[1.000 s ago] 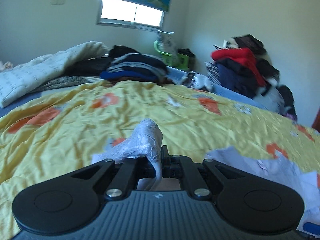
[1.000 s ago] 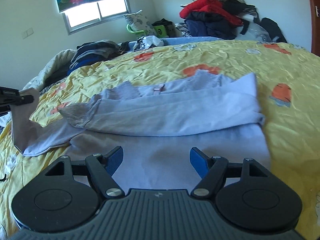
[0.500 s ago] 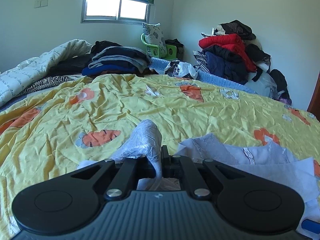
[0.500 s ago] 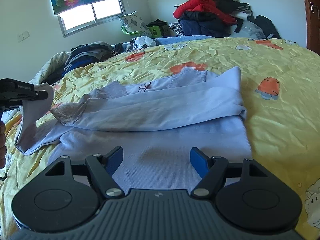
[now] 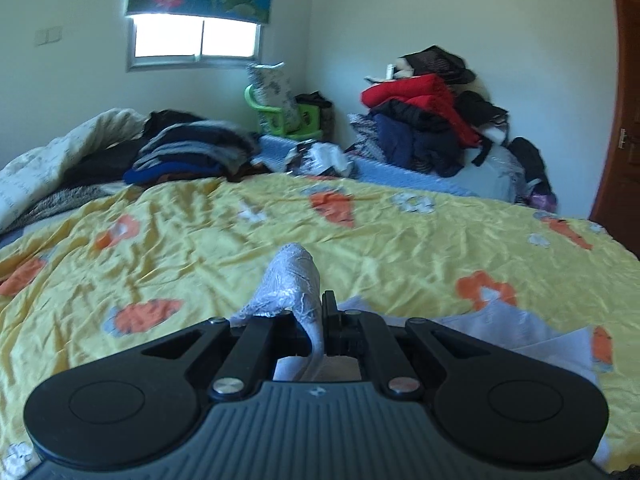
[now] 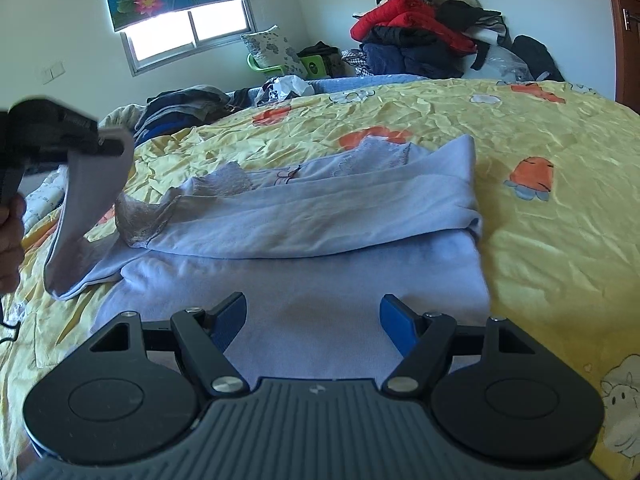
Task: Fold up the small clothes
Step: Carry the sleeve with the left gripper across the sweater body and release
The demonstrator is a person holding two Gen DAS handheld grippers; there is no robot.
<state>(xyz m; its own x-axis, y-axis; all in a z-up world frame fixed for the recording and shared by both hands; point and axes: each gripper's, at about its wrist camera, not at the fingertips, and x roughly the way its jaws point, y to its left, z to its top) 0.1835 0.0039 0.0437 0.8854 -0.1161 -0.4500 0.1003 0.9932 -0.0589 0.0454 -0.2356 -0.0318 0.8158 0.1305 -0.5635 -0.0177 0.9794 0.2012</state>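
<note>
A pale lilac long-sleeved garment point(image 6: 320, 216) lies partly folded on the yellow bedspread point(image 6: 540, 128), one sleeve laid across its body. My left gripper point(image 5: 320, 312) is shut on the lace cuff of the other sleeve point(image 5: 292, 280) and holds it lifted above the bed. In the right wrist view that gripper point(image 6: 116, 146) appears at the far left with the sleeve point(image 6: 88, 208) hanging from it. My right gripper point(image 6: 312, 316) hovers open over the garment's near hem, with nothing between its blue pads point(image 6: 396, 320).
A stack of dark folded clothes point(image 5: 188, 152) and a white quilt point(image 5: 48, 160) lie at the bed's far left. A heap of red and dark clothes point(image 5: 424, 120) sits in the far corner. A green chair with a cushion point(image 5: 276, 100) stands under the window. A brown door point(image 5: 624, 120) is at right.
My left gripper has carried the sleeve cuff rightward and slightly up, toward the garment's body; its view has swung to the right. The right gripper has stayed nearly still and open.
</note>
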